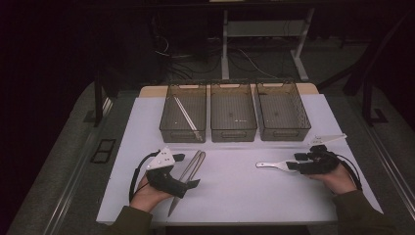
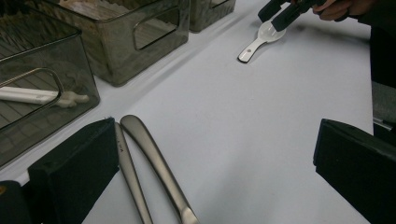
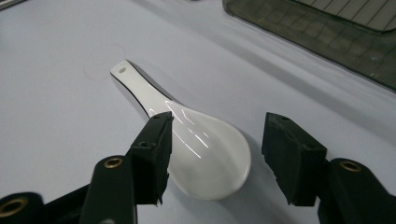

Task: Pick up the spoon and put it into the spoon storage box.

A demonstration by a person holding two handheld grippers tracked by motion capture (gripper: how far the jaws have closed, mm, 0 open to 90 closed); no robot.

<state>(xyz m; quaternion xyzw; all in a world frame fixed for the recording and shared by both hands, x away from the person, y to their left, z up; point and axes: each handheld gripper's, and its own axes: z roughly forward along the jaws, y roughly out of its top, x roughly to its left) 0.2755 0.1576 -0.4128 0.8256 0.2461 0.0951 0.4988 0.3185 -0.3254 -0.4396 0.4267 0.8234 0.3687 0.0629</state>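
Spread right gripper point(image 3: 215, 158) fingers point(image 3: 154, 154) straddle the white spoon's point(image 3: 210, 158) bowl on the worktop point(image 3: 56, 107), gripping nothing.

Between your two grippers the white tabletop point(image 1: 230, 188) lies bare and passable. Ahead, three grey bins point(image 1: 233, 111) stand side by side, walling the far edge. Two metal utensils point(image 1: 188, 172) lie just beside your left gripper point(image 1: 187, 170).

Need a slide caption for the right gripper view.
Open right gripper straddling the bowl of a white spoon lying on the white table.
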